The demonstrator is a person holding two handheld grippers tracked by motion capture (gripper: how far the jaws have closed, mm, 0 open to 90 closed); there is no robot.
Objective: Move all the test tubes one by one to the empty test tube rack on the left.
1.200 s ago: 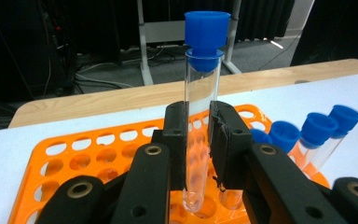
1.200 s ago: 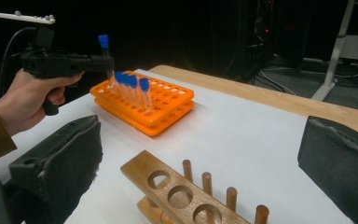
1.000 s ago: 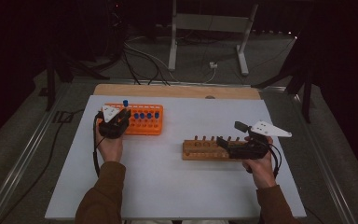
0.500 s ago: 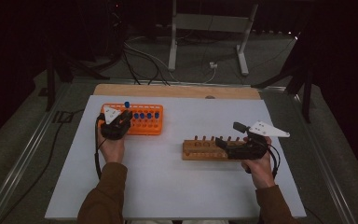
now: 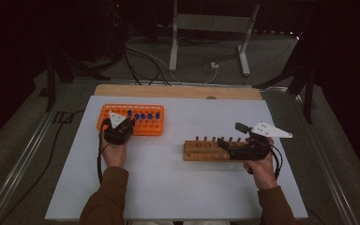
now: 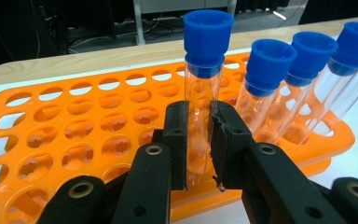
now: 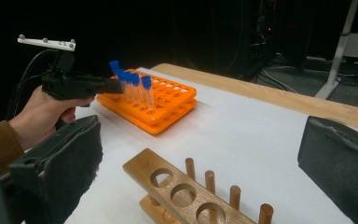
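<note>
My left gripper (image 6: 198,140) has a clear test tube (image 6: 201,100) w/ a blue cap right between its jaws. They're clamped on the glass approx. mid-body, pads pressing both sides. The tube stands upright, its lower end hidden behind my jaws, so I can't tell if it sits in its hole in the orange rack (image 6: 70,135) or hangs above it. Its cap tops the other blue-capped tubes (image 6: 279,88), which lean in a row just to its right. In the high view the rack (image 5: 151,127) is at the far left of the white table (image 5: 178,187), my left gripper (image 5: 122,125) over its near left part.

My right gripper (image 7: 200,158) is wide open (nothing between the jaws), held over the wooden peg-and-hole rack (image 7: 186,193); in the high view that rack (image 5: 201,151) lies right of centre, just left of my right gripper (image 5: 229,145).

No readable writing or brand anywhere.
</note>
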